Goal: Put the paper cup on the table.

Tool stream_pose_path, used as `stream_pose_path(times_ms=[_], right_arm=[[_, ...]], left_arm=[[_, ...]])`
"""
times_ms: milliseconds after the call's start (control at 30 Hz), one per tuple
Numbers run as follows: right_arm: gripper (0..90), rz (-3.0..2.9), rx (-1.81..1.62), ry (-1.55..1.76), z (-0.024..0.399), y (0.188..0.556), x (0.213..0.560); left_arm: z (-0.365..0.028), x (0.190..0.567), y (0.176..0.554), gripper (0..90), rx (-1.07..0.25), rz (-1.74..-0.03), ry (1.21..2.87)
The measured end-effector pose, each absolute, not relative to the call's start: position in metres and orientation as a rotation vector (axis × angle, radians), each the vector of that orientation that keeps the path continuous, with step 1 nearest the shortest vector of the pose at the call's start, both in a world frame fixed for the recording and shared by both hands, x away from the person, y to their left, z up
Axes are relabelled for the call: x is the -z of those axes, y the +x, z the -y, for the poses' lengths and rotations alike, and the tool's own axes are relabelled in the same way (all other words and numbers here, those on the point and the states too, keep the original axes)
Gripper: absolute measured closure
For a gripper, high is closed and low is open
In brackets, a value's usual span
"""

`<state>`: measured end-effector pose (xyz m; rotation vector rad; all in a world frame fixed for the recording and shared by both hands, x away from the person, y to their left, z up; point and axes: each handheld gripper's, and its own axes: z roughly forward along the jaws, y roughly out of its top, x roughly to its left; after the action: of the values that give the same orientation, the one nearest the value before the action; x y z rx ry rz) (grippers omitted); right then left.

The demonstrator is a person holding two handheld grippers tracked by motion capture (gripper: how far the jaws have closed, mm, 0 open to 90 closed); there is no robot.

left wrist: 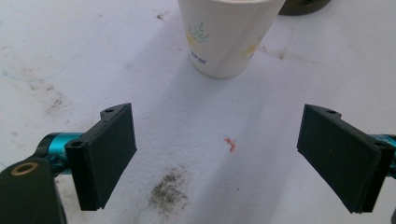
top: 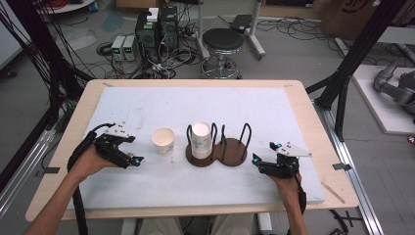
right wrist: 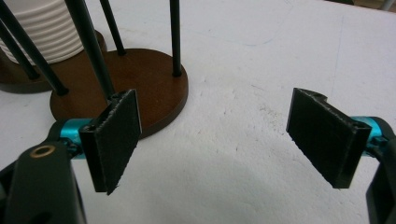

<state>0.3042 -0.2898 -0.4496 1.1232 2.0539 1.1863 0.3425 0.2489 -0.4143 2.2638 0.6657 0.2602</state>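
- My left gripper (top: 131,157) sits low over the white foam mat (top: 147,105), jaws spread wide with nothing between them.
- The single white paper cup with a leaf print (top: 163,141) stands upright on the mat just beyond those jaws — in the left gripper view (left wrist: 229,35) it is straight ahead of the gap, apart from both pads.
- My right gripper (top: 262,164) rests near the mat's right front part, jaws also wide and holding nothing.
- The dark brown wooden double-disc stand with black wire hoops (top: 235,152) lies just past its left jaw in the right gripper view (right wrist: 140,79) — near, not touching as far as I can tell.
- A stack of white paper cups (top: 200,139) fills the stand's left bay.
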Motion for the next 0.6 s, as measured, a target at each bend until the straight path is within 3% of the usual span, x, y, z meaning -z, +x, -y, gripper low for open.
stream_pose_path(times_ms=[267, 600], right_arm=[[18.2, -2.054, -1.185, 1.120, 0.290, 0.304, 0.450], [18.3, -2.045, -1.188, 1.113, 0.291, 0.304, 0.450]], left_arm=[[-0.257, 0.420, 0.325, 11.8, -0.364, -0.726, 2.114], [-0.263, 0.445, 0.289, 11.8, -0.568, -0.843, 1.760]])
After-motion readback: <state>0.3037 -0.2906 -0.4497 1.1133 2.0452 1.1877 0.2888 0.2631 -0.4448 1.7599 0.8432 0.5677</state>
